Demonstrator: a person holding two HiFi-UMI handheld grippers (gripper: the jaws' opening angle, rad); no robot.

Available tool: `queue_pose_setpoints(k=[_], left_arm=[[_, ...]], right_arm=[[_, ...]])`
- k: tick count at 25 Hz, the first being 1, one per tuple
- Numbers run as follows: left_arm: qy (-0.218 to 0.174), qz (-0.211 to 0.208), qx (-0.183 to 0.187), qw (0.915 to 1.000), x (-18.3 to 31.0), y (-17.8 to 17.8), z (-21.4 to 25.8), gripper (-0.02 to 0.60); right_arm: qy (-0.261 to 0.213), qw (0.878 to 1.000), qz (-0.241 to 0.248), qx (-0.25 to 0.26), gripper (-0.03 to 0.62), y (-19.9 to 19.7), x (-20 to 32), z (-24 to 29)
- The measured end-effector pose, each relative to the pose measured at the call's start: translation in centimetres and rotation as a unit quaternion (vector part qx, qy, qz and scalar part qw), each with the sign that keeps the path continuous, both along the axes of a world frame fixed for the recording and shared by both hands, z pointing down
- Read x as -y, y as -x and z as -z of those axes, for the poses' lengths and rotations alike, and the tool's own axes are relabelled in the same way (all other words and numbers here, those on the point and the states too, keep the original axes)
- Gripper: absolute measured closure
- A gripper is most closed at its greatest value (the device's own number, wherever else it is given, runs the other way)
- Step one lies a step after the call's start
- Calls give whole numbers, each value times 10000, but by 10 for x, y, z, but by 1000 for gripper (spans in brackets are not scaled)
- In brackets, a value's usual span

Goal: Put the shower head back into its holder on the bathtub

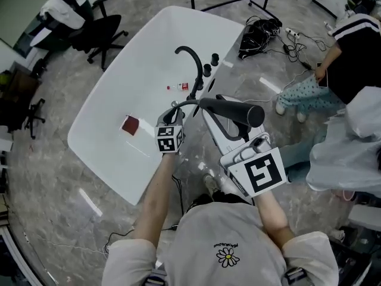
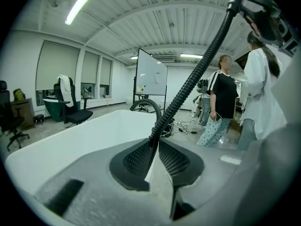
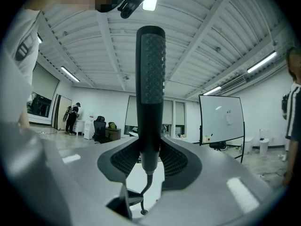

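Observation:
The black shower head [image 1: 233, 111] lies level over the tub's near rim, with my right gripper [image 1: 231, 125] shut on its handle. In the right gripper view the ribbed handle [image 3: 150, 79] stands upright between the pads [image 3: 123, 161]. My left gripper [image 1: 175, 113] is shut on the black ribbed hose [image 1: 186, 103] just left of the head. In the left gripper view the hose [image 2: 188, 86] runs up from the pinching jaws of the left gripper [image 2: 153, 155] to the head [image 2: 263, 13] at top right. The white bathtub [image 1: 113, 154] carries a black curved faucet [image 1: 191, 61] and two black fittings [image 1: 208, 70] on its right rim.
Inside the tub lie a red square thing [image 1: 130, 125] and a small bottle [image 1: 181, 87]. An office chair [image 1: 98, 31] stands beyond the tub. Black cables [image 1: 259, 31] lie on the floor at the right. A person [image 1: 351, 46] stands at the right, and two people [image 2: 221, 102] show behind the hose.

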State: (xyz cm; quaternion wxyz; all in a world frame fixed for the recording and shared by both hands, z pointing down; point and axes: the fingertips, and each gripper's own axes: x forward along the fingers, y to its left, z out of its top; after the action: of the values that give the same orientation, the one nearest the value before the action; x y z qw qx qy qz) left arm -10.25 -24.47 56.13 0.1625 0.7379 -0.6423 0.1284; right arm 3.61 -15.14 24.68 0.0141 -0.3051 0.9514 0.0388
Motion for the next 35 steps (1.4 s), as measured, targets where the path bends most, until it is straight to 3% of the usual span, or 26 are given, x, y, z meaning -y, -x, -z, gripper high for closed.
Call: queue_pose_setpoints(k=[9, 19, 35], left_arm=[[441, 396, -268, 9979, 6, -4, -48, 517], [627, 386, -449, 9963, 21, 20, -66, 509], [358, 1011, -733, 9915, 23, 94, -56, 515]], right_arm=[[286, 9979, 320, -480, 453, 10, 38, -41], [536, 9958, 444, -602, 453, 69, 87, -62], [1680, 9766, 850, -1042, 453, 149, 126, -180]])
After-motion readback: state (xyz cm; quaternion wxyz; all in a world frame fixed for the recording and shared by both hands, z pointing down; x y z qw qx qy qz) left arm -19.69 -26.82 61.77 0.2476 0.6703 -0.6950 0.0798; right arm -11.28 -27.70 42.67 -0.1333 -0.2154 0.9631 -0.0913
